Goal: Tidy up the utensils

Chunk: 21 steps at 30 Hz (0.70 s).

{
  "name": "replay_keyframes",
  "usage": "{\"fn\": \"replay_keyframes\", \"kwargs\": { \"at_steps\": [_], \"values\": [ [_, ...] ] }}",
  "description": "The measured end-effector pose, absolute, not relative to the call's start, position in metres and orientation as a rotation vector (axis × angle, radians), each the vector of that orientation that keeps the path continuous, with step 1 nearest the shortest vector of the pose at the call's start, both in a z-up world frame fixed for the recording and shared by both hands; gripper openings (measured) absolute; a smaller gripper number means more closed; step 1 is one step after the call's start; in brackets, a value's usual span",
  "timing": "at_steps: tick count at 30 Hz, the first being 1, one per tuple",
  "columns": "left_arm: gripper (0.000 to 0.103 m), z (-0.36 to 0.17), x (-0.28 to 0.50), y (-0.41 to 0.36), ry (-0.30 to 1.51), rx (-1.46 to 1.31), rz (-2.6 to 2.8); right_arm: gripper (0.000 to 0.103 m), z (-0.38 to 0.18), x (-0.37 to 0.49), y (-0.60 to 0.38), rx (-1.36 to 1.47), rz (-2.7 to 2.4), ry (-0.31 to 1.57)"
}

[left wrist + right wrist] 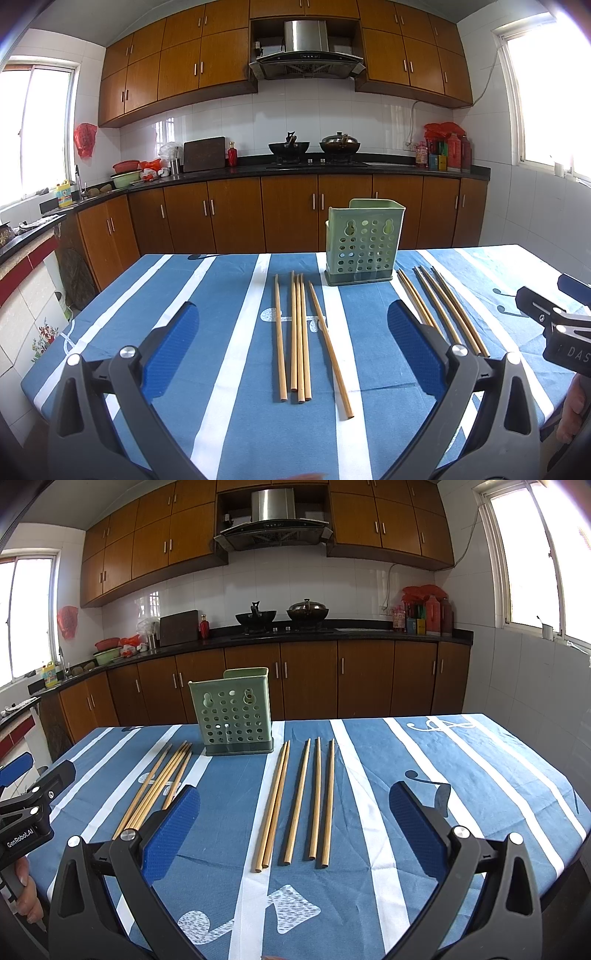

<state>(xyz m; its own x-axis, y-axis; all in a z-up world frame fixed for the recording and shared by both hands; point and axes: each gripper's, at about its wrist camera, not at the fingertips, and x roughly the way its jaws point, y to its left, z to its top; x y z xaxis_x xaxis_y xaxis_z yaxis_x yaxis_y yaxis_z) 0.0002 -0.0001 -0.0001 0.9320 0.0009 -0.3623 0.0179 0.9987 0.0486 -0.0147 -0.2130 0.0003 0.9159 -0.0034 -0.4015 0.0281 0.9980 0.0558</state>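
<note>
A green perforated utensil holder (364, 242) stands upright on the blue striped tablecloth; it also shows in the right wrist view (233, 712). Several wooden chopsticks (297, 336) lie in a loose row left of the holder, and another group (295, 803) lies to its right. My left gripper (293, 343) is open and empty, hovering over the left group. My right gripper (295, 823) is open and empty, hovering over the right group. The right group also shows in the left wrist view (439, 308), the left group in the right wrist view (159, 784).
The table (480, 760) fills the foreground, its far edge just behind the holder. Beyond it stands a kitchen counter (314, 168) with two woks, bottles and bowls. The other gripper shows at the edge of each view (557, 317) (26, 801).
</note>
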Motion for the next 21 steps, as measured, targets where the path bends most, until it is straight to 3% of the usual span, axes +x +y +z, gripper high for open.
{"fn": "replay_keyframes", "kwargs": {
  "at_steps": [21],
  "values": [
    [0.099,0.0,0.0,-0.0002,0.371,0.051,-0.008,0.101,-0.003,-0.0107,-0.2122,0.06,-0.014,0.418]
  ]
}}
